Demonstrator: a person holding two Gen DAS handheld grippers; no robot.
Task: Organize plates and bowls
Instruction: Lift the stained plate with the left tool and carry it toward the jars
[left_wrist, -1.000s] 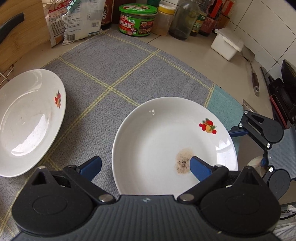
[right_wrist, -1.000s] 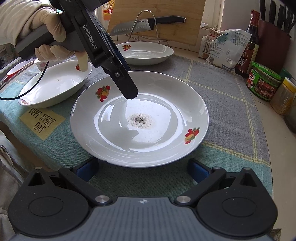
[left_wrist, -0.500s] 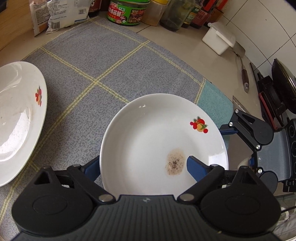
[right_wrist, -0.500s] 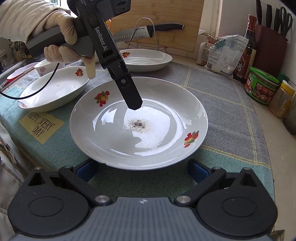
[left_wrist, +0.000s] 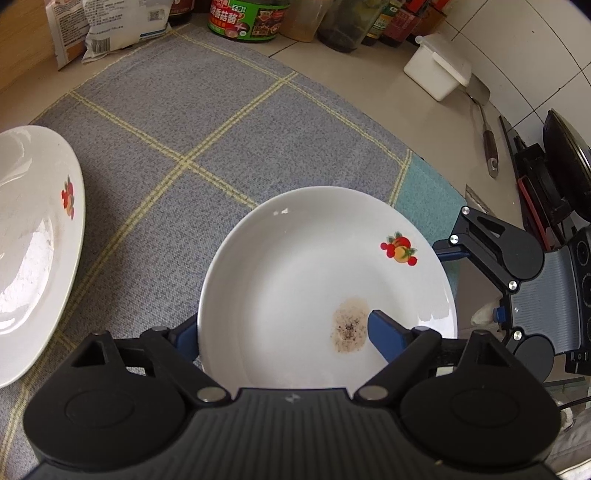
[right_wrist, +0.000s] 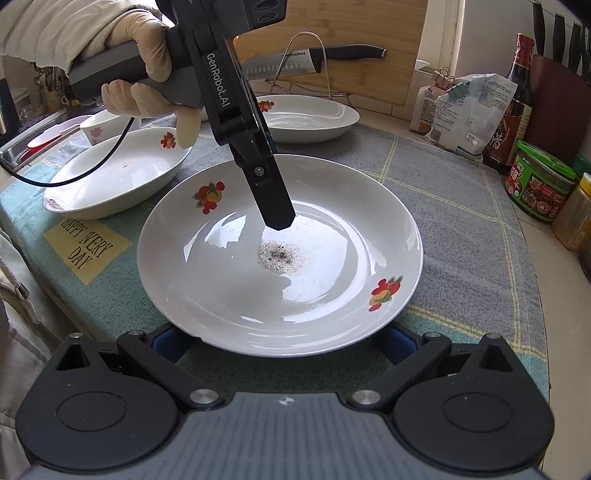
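A white plate (left_wrist: 314, 273) with fruit decals and a speckled stain sits on the grey checked mat; it also shows in the right wrist view (right_wrist: 280, 280). My left gripper (left_wrist: 280, 332) is open and straddles its near rim, one finger (left_wrist: 384, 328) over the inside, the other outside the rim. In the right wrist view that finger (right_wrist: 273, 199) hangs over the plate's middle. My right gripper (right_wrist: 280, 343) is open, its fingers low beside the plate's opposite rim. A second plate (left_wrist: 33, 240) lies left; it shows at the back in the right wrist view (right_wrist: 306, 118). A third plate (right_wrist: 118, 173) lies at the left.
Jars and bottles (left_wrist: 243, 18), a white bag (left_wrist: 118, 26) and a white box (left_wrist: 436, 70) line the counter's back. A spatula (left_wrist: 484, 122) and a stove (left_wrist: 554, 184) are at the right. A knife on a rack (right_wrist: 314, 62) and a small bowl (right_wrist: 99, 129) stand behind.
My left gripper has moved in over the stained plate, so one finger now reaches past the rim over its inside. The right gripper has edged closer to the plate's rim.
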